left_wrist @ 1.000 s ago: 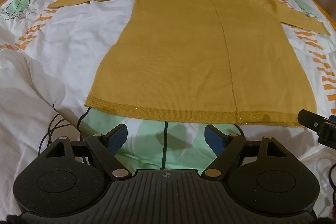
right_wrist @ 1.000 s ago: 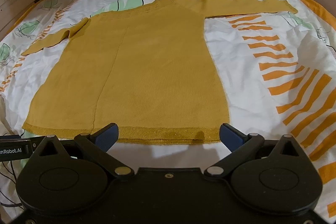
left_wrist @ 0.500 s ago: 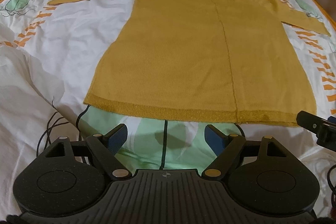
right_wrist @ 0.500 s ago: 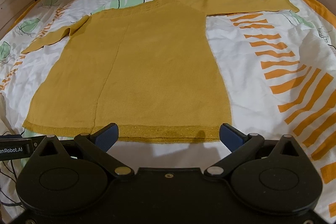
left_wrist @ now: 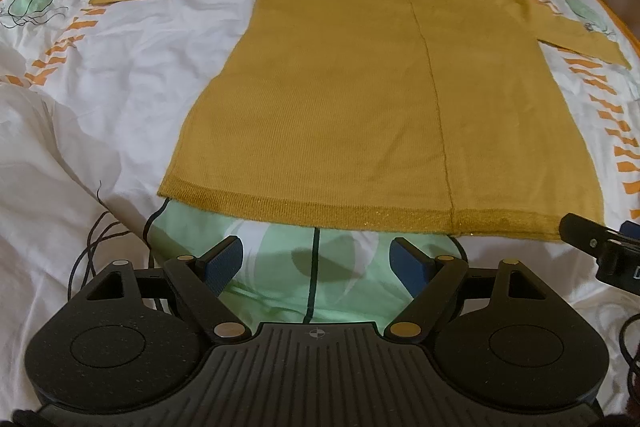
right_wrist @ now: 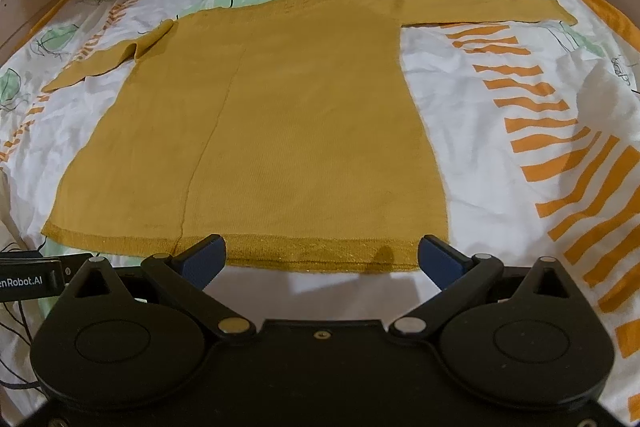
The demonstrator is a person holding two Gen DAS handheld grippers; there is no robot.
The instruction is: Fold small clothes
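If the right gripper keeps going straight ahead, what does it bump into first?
Probably the sweater's hem. The right gripper is open and points at the bottom edge of the yellow sweater, which lies flat on the bedsheet. If it is angled down more steeply, it may touch the sheet just before the hem.

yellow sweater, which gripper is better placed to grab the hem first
Right. The right gripper is open with its fingertips already level with the sweater's hem; the left gripper is open but short of it.
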